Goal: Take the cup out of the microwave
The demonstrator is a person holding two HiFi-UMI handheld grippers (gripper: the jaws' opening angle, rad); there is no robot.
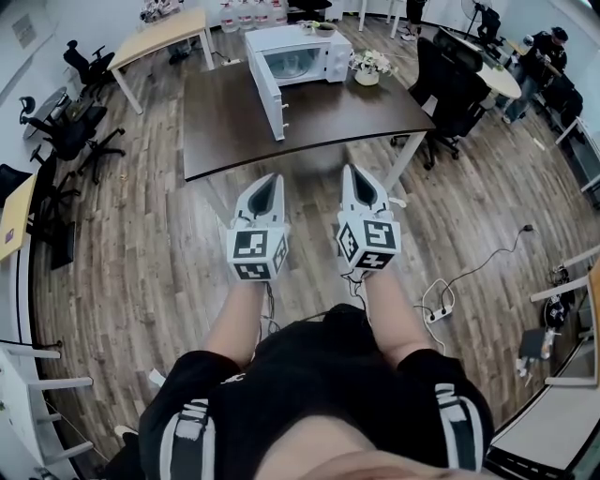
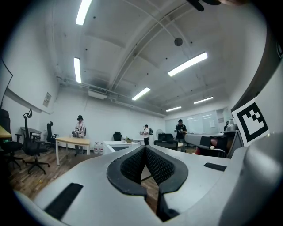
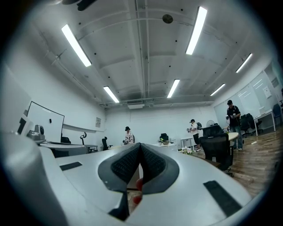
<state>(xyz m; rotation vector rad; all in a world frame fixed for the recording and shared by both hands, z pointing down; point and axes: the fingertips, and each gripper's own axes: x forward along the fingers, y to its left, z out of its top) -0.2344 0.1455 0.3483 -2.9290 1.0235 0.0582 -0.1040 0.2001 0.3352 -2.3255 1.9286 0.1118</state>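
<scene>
A white microwave (image 1: 314,45) stands at the far end of a dark brown table (image 1: 234,131), its door (image 1: 267,94) swung wide open toward me. The cavity (image 1: 292,64) looks pale, and I cannot make out a cup in it from here. Both grippers are held level over the wooden floor, short of the table's near edge. The left gripper (image 1: 267,181) and the right gripper (image 1: 354,172) point at the table side by side. Each has its jaws closed tip to tip with nothing between them, as the left gripper (image 2: 144,148) and right gripper (image 3: 139,145) views show.
A pot of white flowers (image 1: 367,67) sits on the table right of the microwave, and a small plant (image 1: 323,28) on top of it. Black office chairs (image 1: 455,89) crowd the table's right side. A power strip (image 1: 438,314) with cables lies on the floor at right. People stand at the back.
</scene>
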